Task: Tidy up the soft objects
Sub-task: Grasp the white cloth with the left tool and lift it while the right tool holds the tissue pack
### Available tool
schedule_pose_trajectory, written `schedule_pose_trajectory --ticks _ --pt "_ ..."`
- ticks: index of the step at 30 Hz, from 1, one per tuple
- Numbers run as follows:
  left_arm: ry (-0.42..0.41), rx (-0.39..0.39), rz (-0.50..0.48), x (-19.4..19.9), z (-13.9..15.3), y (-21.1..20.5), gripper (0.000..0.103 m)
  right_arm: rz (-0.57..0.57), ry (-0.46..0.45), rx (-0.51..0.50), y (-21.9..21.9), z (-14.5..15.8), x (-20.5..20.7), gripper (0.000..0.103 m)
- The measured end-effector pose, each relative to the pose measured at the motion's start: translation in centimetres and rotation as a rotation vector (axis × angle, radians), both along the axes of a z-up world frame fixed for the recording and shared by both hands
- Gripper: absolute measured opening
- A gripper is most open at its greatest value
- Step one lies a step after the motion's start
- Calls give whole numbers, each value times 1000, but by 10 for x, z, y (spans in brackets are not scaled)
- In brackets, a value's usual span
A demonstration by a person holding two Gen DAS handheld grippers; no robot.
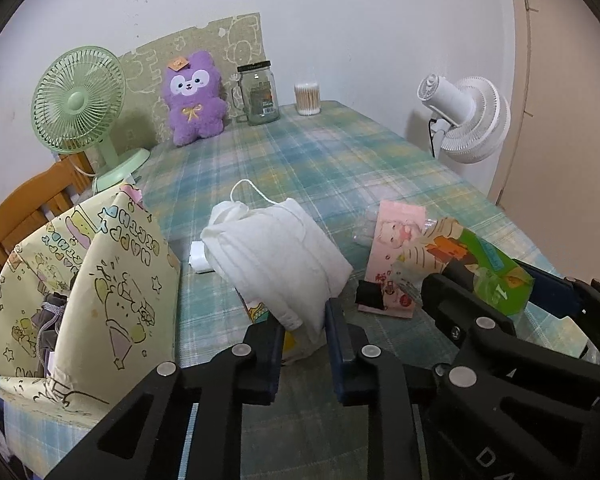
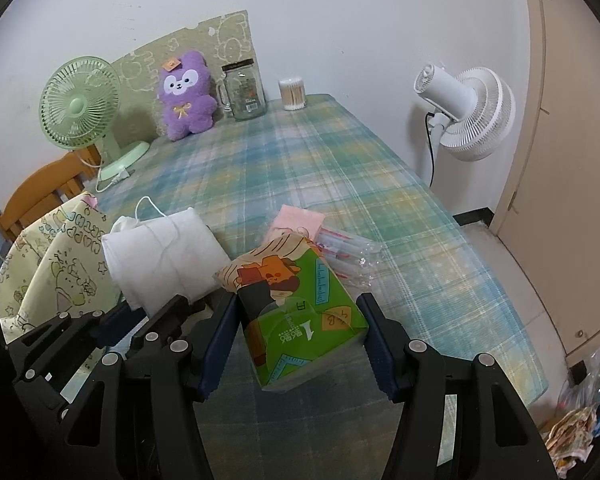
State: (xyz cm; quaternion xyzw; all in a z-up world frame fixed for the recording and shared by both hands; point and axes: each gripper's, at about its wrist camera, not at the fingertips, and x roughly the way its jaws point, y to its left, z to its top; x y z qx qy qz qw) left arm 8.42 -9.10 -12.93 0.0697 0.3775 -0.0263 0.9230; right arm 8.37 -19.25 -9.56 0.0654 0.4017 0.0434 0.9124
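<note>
Jaws of right gripper [image 2: 300, 336] clamp green tissue pack [image 2: 300, 320] marked "1"

I see soft, even indoor light and faint shadows behind the green fan [image 1: 78, 102] on the wall [image 1: 340, 8]. Fisheye curves the edges, corners go black; focus stays sharp.

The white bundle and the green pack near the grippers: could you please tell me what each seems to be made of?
The white bundle looks like soft non-woven fabric, matte and pleated, with thin elastic loops; probably stacked face masks. The green pack looks like a glossy plastic film wrapper, judging by its sheen and printed cartoon; it dents like a soft tissue pack, though its contents are hidden.
</note>
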Motion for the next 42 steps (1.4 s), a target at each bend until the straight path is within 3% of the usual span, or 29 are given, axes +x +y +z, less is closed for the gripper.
schedule_pose_trajectory --ticks 19,42 --pt "-59 -62 -21 -15 42 8 9 -11 -84 -10 9 43 -11 63" --pt "-148 -57 -23 -34 92 25 7 -1 -175 -17 28 94 -29 63"
